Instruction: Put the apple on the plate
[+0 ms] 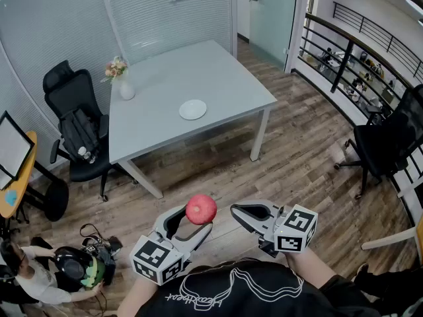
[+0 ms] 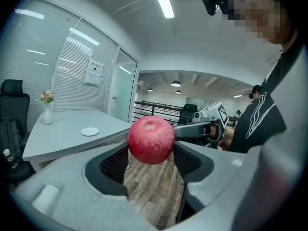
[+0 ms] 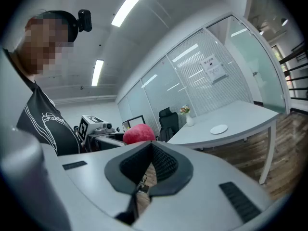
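A red apple (image 1: 201, 209) sits between the two jaws of my left gripper (image 1: 197, 219), held over the wooden floor well short of the table. In the left gripper view the apple (image 2: 151, 141) fills the gap between the ribbed pads, stem side up. My right gripper (image 1: 235, 209) hovers just right of it, shut with nothing inside; its pads (image 3: 159, 160) meet at the tip. The apple (image 3: 138, 134) also peeks over those jaws in the right gripper view. A small white plate (image 1: 192, 109) lies bare on the grey table (image 1: 218, 78); the plate (image 2: 89, 131) (image 3: 219, 128) shows in both gripper views.
A white vase with flowers (image 1: 125, 87) stands at the table's left edge. A black office chair (image 1: 76, 121) is beside the table, another chair (image 1: 386, 140) at the right by a railing (image 1: 344, 51). A person (image 1: 30, 276) crouches at the lower left.
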A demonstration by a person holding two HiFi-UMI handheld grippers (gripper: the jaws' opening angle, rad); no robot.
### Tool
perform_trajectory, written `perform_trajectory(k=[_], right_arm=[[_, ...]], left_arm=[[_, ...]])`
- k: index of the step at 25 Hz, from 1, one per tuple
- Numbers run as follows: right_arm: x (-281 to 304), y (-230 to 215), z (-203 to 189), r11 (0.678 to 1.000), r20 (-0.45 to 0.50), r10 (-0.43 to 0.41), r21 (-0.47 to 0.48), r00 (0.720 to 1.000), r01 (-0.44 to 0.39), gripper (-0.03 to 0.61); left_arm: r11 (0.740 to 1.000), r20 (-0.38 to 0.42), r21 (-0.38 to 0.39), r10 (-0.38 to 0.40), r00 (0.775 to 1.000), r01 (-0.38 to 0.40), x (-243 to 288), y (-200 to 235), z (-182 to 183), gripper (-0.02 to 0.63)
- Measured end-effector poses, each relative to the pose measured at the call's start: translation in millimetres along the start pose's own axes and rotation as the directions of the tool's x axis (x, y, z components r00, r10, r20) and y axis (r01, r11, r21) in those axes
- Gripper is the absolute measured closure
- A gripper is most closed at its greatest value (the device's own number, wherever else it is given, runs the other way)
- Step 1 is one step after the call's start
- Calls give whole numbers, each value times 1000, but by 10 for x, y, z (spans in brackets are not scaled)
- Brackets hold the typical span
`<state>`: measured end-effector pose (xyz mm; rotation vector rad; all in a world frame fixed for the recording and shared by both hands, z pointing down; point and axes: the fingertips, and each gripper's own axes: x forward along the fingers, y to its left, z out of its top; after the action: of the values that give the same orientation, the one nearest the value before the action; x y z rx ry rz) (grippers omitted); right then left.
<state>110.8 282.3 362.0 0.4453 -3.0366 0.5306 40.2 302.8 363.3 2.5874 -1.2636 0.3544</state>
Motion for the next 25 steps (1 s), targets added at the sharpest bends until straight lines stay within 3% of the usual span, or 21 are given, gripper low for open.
perform_trajectory(k=[17,25], right_arm=[[-138,-34,87,999,35,-8,39,999,7,572],[-29,-244,173,999,44,-30,34,999,28,572]], left_arm=[[1000,8,14,0,1000,-1,12,-122,126,313],[999,18,26,-22,1000,22,182,41,229,313]])
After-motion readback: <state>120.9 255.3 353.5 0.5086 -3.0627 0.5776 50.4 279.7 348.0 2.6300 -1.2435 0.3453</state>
